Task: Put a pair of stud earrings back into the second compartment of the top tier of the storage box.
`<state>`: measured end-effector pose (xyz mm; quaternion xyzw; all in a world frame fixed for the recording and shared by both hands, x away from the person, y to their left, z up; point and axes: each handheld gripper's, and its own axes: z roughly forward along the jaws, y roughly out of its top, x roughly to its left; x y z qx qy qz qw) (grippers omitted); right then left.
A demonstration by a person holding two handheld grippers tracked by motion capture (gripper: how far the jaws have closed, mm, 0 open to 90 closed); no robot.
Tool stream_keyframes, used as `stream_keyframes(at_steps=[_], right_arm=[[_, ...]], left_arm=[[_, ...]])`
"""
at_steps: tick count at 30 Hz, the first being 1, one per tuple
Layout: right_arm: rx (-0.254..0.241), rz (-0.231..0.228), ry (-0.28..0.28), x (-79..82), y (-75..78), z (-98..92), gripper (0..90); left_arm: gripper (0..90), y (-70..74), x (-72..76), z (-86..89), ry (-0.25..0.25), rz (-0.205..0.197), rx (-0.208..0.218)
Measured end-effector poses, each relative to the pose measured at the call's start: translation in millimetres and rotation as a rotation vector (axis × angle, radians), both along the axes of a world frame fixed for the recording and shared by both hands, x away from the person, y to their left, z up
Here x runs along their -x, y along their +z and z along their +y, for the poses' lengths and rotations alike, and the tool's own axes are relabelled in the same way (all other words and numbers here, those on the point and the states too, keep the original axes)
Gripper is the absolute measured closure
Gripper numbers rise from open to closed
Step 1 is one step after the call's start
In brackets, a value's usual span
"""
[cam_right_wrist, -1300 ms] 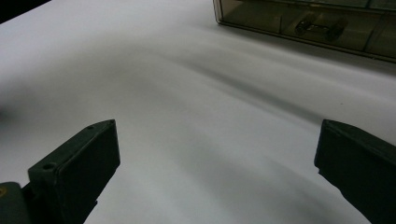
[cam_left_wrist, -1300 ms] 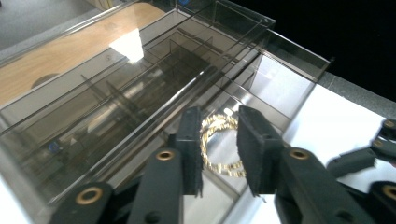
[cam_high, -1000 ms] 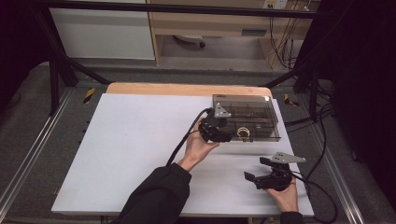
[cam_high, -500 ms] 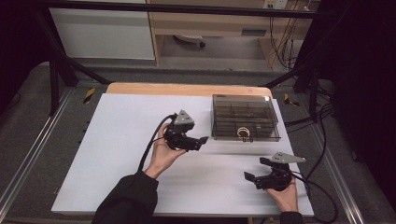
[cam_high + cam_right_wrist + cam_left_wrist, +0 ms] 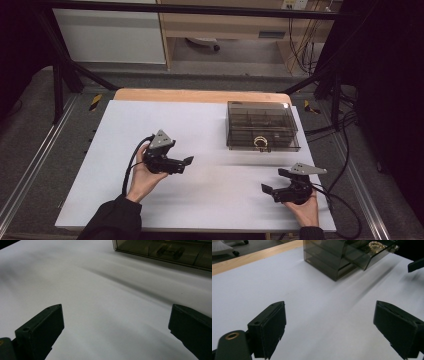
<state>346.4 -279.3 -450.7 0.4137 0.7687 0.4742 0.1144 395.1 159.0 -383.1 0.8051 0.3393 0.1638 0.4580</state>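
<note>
White tabletop (image 5: 210,130), high view: we count one smoky plastic box (image 5: 262,126) at far right, long axis across the table, and two grippers — left gripper (image 5: 186,161) and right gripper (image 5: 270,189), both well apart from it.

Left gripper view: jaws just opened wide, nothing between — box (image 5: 337,257) ahead, its gold latch (image 5: 377,245) visible.

Right gripper view: jaws wide, empty.

Lab: black frame rig (image 5: 60,75), trailing cables (image 5: 300,30), white-topped table (image 5: 165,125)

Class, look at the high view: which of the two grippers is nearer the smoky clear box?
The right gripper, just below the box. The left gripper sits farther off, toward the table's middle; its jaws have just been opening, empty.
</note>
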Motion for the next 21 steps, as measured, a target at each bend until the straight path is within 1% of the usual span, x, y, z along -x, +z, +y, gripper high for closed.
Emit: stream_keyframes(at_steps=[5,10,15,18,21], right_arm=[[-0.002,-0.002,-0.004,-0.2,-0.2,-0.2,0.6],[0.001,-0.001,-0.006,0.1,-0.3,-0.9,0.6],[0.004,0.004,-0.008,-0.1,-0.8,-0.5,0.6],[0.004,0.003,-0.008,0.1,-0.8,-0.4,0.6],[0.003,0.003,-0.009,0.3,-0.6,-0.7,0.6]], left_arm=[[9.7,-12.0,10.3,24.8,0.034,0.003,0.000],[9.7,-25.2,23.4,48.9,0.062,-0.007,-0.020],[9.7,-34.9,35.0,72.4,0.090,0.001,-0.018],[9.5,-39.6,39.6,81.0,0.095,0.001,-0.038],[9.3,-44.9,43.6,89.3,0.109,0.005,-0.038]])
